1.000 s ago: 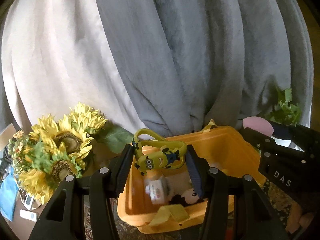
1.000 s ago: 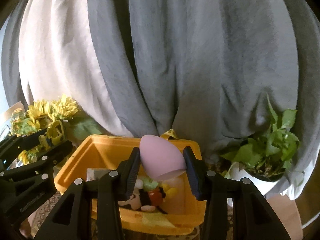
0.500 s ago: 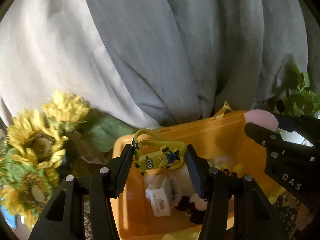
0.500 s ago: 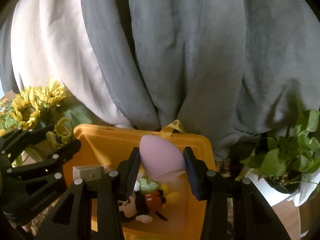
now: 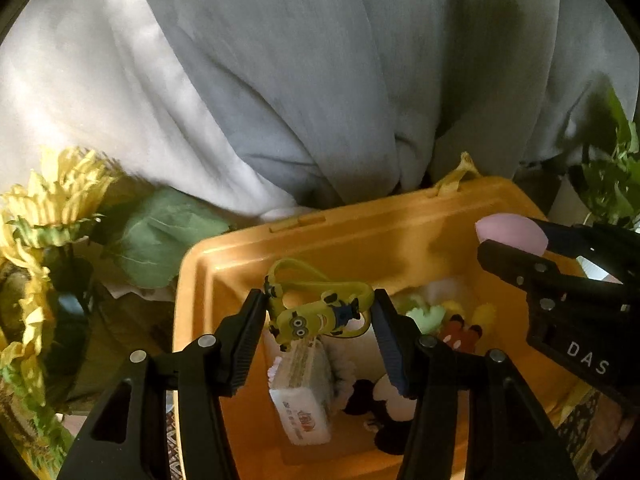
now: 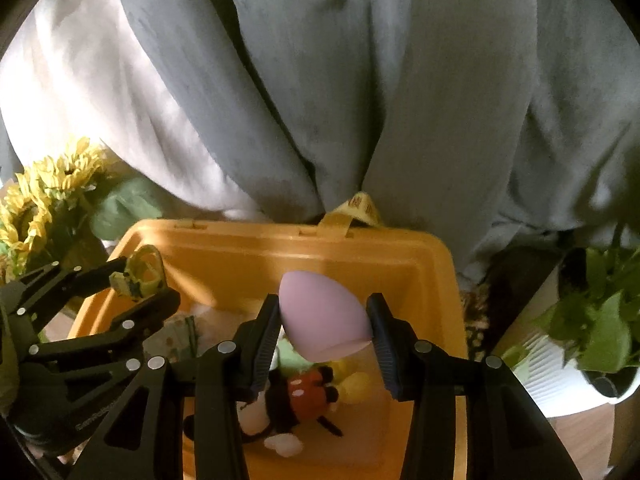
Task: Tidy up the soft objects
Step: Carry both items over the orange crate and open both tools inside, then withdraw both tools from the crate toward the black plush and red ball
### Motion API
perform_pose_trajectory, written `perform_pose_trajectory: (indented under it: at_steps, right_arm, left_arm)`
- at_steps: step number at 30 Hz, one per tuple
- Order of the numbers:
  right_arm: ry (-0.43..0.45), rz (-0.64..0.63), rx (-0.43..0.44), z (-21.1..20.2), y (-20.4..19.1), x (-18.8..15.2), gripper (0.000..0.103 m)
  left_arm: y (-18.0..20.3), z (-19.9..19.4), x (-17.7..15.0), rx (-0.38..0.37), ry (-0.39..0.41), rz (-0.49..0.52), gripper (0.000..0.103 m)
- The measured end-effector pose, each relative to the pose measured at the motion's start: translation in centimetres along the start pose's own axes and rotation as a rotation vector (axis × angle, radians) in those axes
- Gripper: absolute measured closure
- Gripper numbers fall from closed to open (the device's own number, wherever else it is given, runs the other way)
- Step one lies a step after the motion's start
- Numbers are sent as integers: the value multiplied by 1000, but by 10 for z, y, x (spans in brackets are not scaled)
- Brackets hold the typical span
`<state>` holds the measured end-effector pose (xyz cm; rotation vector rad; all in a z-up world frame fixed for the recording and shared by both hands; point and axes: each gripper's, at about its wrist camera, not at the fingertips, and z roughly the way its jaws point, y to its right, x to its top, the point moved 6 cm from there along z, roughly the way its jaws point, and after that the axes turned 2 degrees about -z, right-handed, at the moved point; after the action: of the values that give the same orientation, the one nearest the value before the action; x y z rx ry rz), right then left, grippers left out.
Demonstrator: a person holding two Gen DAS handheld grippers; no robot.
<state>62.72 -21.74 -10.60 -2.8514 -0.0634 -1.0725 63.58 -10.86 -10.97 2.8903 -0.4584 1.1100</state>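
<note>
Several soft toys already lie in the orange bin [image 6: 436,264]. Above it, the left gripper [image 5: 318,318] is clamped on a Minion keychain [image 5: 316,318] and the right gripper [image 6: 324,322] on a pink makeup sponge [image 6: 320,316]; both remain to be dropped in.

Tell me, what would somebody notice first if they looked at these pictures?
Probably the big orange bin in the middle, with a Mickey Mouse plush lying inside it. Right above it, the left tongs grip a yellow Minion toy and the right tongs grip a pink egg-shaped sponge. Yellow sunflowers stand to the left of the bin, and grey curtains hang behind everything.
</note>
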Motion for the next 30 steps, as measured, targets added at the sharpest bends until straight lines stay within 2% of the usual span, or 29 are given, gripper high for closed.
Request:
perform_pose_trajectory:
  at_steps: [4,12,15,30]
  right_arm:
    - [-27,30,11,4,4,-3,52]
    - [16,22,-22,-16,9,0,48]
    - [45,26,-23,-29,8,1,40]
    - [226,13,-102,-120,-8,-12,27]
  left_arm:
    - [2,0,-1,5,1,1,34]
    - [-2,-16,-2,-6,30,-16,30]
    - [-1,-31,-3,-5,64,-19,26]
    - [-9,-126,-28,62,260,-46,18]
